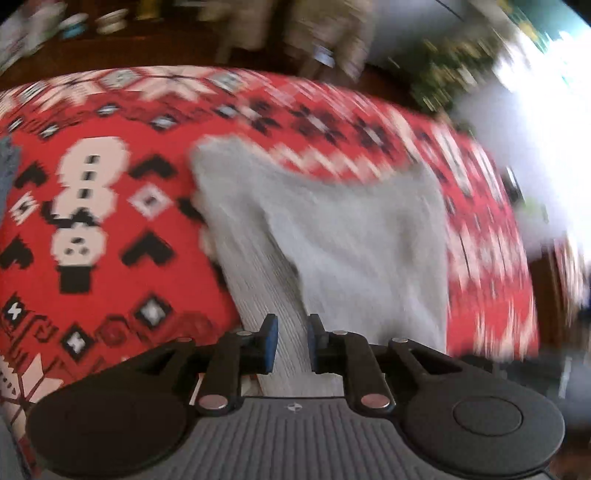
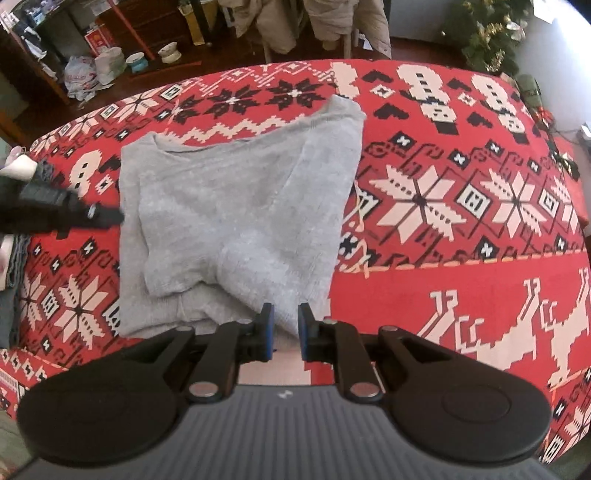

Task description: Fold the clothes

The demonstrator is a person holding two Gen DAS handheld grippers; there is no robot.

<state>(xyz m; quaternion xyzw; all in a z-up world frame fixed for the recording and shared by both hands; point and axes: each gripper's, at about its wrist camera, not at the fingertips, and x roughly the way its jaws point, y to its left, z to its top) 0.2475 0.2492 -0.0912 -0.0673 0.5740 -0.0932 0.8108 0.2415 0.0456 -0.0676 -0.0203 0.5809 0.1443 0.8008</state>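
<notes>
Two tongs, left tongs (image 1: 291,341) and right tongs (image 2: 285,332), hang released over a partly folded grey sweater (image 2: 240,206) on the red-clothed bench (image 2: 461,258); squaring remains.

My work surface wears a red cloth (image 2: 461,266) knitted with white snowflakes, snowmen and reindeer. Beyond it, at twelve o'clock, pale coats (image 2: 332,18) hang over a chair. Toward ten o'clock I see a dark wooden floor (image 2: 155,77) with two small bowls (image 2: 153,57), crumpled plastic bags (image 2: 92,72) and dark wooden shelving (image 2: 122,26). At one o'clock stands a decorated Christmas tree (image 2: 484,33) against a pale wall (image 2: 417,18). In my left view, hard daylight (image 1: 546,92) pours in at two o'clock.
</notes>
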